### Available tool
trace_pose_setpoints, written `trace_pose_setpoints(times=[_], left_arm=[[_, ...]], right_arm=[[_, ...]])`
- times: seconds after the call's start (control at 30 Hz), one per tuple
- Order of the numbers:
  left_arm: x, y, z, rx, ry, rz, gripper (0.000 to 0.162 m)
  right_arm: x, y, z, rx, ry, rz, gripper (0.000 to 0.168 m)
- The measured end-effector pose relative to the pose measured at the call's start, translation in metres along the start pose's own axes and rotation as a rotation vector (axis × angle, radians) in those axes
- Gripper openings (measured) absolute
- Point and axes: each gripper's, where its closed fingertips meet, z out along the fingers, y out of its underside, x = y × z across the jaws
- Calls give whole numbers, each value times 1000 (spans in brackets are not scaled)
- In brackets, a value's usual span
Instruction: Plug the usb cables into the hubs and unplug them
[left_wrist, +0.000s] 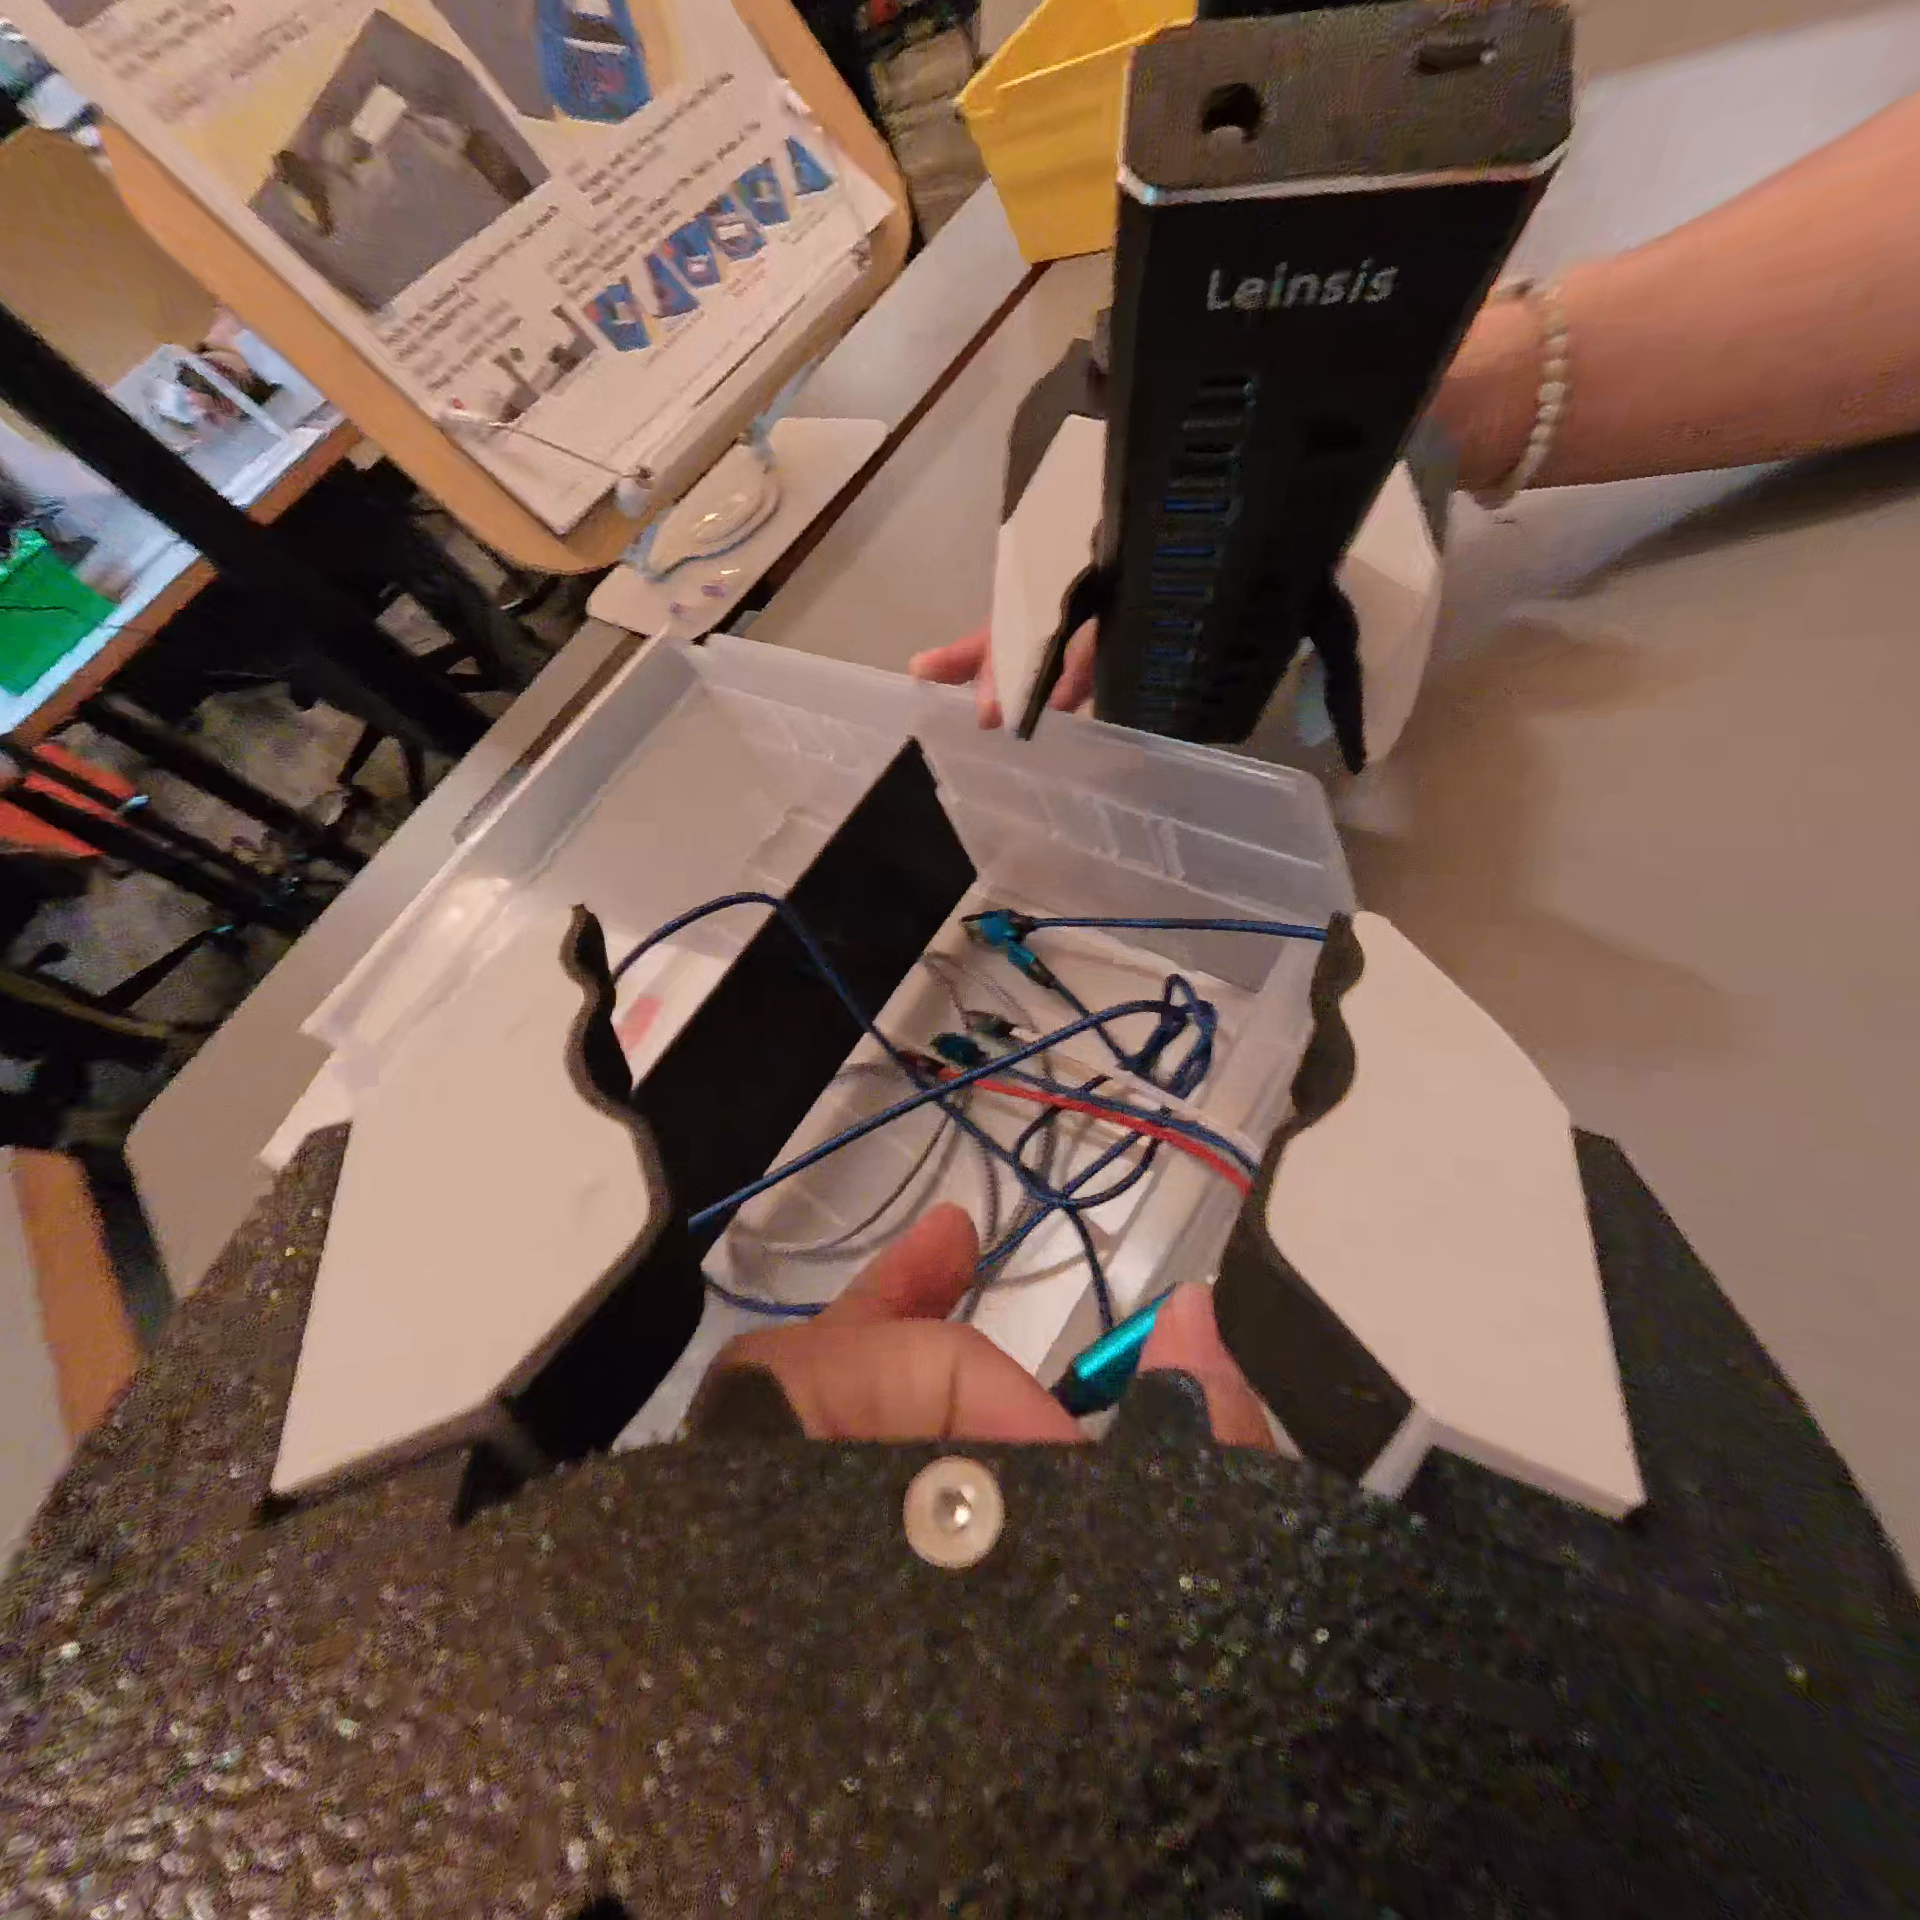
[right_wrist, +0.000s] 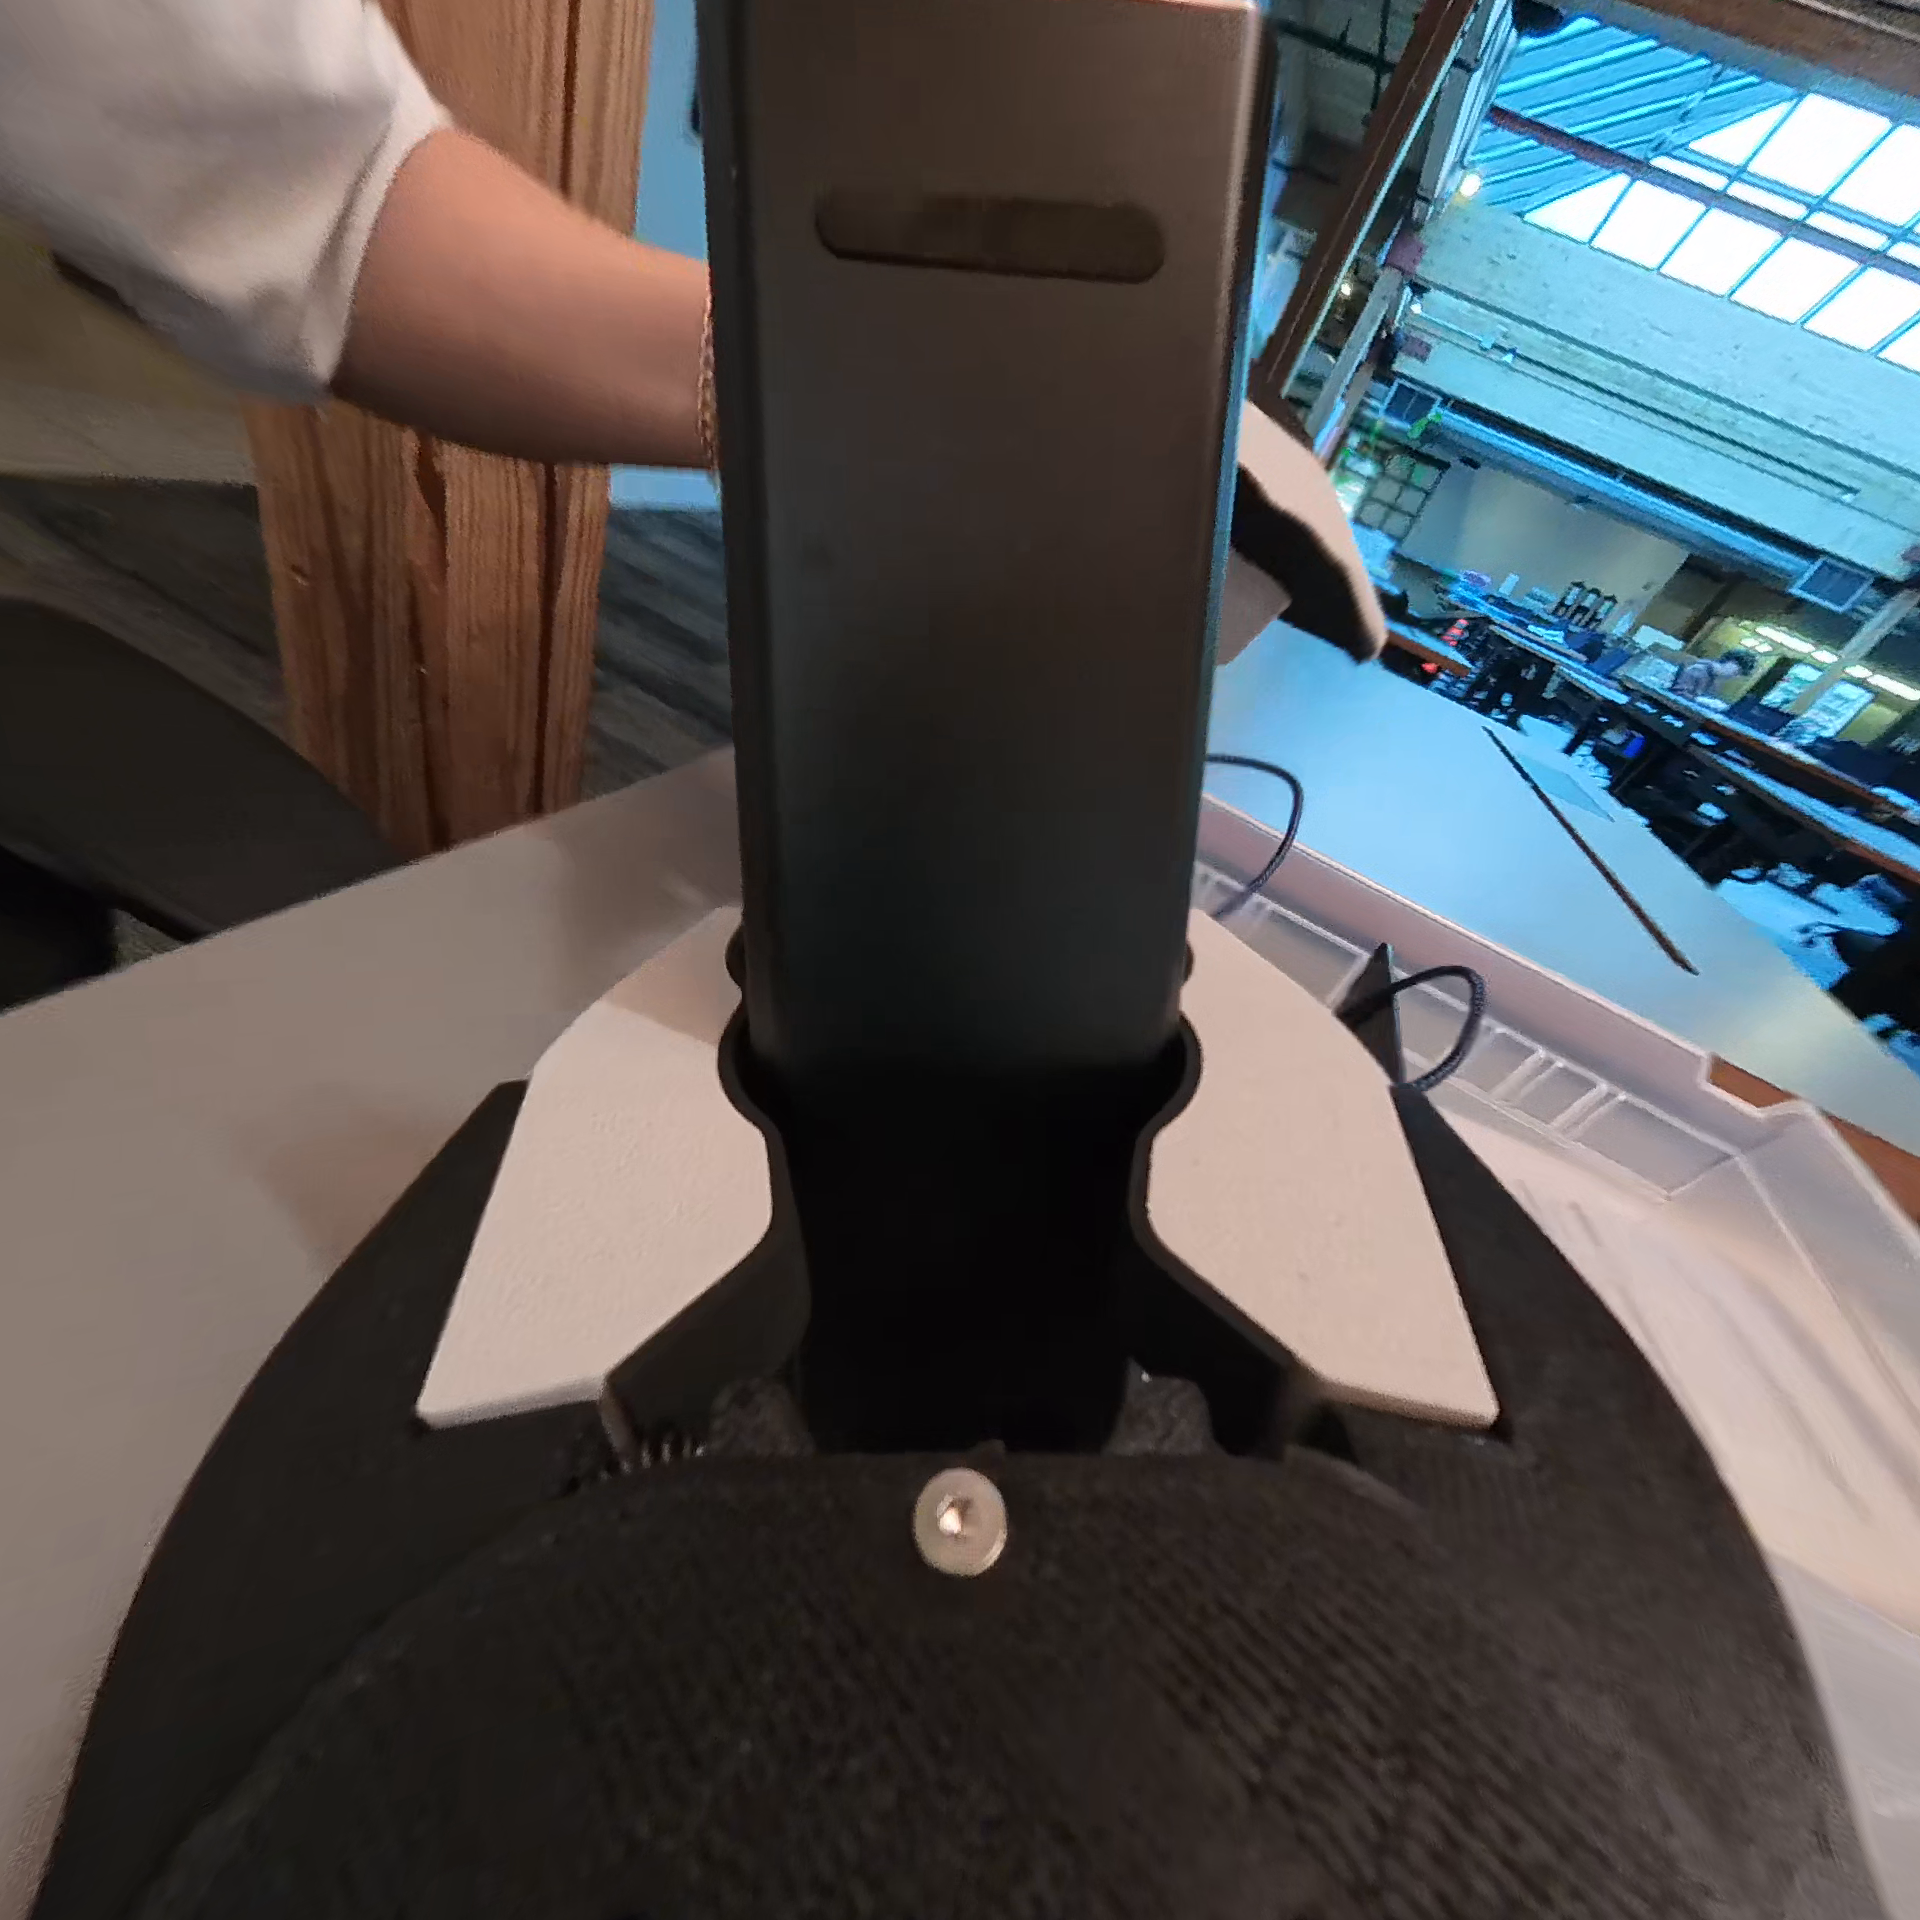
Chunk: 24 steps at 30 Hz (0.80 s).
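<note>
The left gripper (left_wrist: 961, 1049), a pair of white-faced fingers with black wavy foam pads, is hanging spread wide with nothing between its pads, poised over a clear plastic storage bin (left_wrist: 1132, 790) sitting on the pale grey tabletop (left_wrist: 1662, 935). Just behind its fingers, a person's hand (left_wrist: 935, 1351) is pinching a teal-sleeved USB plug (left_wrist: 1112, 1361) against the gripper body. Inside the bin, a tangle of blue, grey and red braided USB cables (left_wrist: 1049, 1091) is lying loose in the right-hand part, while a flat black bar (left_wrist: 800, 1018) is running diagonally across the bin; whether that bar is a second hub cannot be told. The right gripper (right_wrist: 961, 1029) is clamping firmly on a long black rectangular USB hub (right_wrist: 977, 623), its two pads pressing the hub's narrow sides near its lower end. In the left wrist view that same right gripper (left_wrist: 1210, 665) is holding the hub (left_wrist: 1299, 416) upright just beyond the far rim of the bin, with its column of ports facing the left gripper and none of the cables plugged in. A bare forearm wearing a beaded bracelet (left_wrist: 1548, 384) is reaching in from the right behind the hub. Farther off, a yellow plastic bin (left_wrist: 1049, 135) and a tilted board carrying printed sheets (left_wrist: 499, 239) are standing at the far side of the table.
</note>
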Motion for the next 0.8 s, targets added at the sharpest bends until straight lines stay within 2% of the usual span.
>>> trace_pose_setpoints(times=[0.1, 0.17, 0.23, 0.33, 0.4, 0.43, 0.47, 0.5, 0.57, 0.67, 0.73, 0.77, 0.8], left_arm=[[-37, -1, -18, -100, -262, -8, 128], [-47, 2, -33, -188, -346, -89, 127], [-26, 12, -39, -306, -235, -180, 126], [30, 34, -45, -568, 39, -281, 128], [61, 50, -52, -765, 158, -298, 110], [64, 59, -56, -856, 143, -271, 110], [59, 68, -60, -941, 84, -221, 117], [48, 77, -65, -1023, -3, -165, 142], [28, 82, -76, -1140, -150, -74, 144], [12, 67, -78, -1161, -187, 75, 144], [3, 51, -62, -1054, -206, 103, 142], [0, 47, -57, -1019, -223, 105, 136], [-5, 48, -57, -1038, -244, 140, 133]], right_arm=[[7, -11, -6, 64, 12, 72, 72], [18, -19, -14, 80, 59, 98, 72], [29, -25, -24, 82, 116, 114, 72], [42, -33, -40, 56, 202, 107, 72], [48, -40, -50, 49, 251, 95, 72], [50, -44, -56, 47, 278, 95, 72], [52, -47, -62, 45, 316, 97, 72], [50, -51, -68, 51, 342, 103, 72], [43, -57, -81, 55, 386, 117, 72], [24, -62, -106, -1, 448, 97, 72], [7, -65, -128, -32, 493, 91, 73], [-2, -67, -139, -33, 514, 101, 72], [-11, -69, -150, -26, 543, 118, 73]])
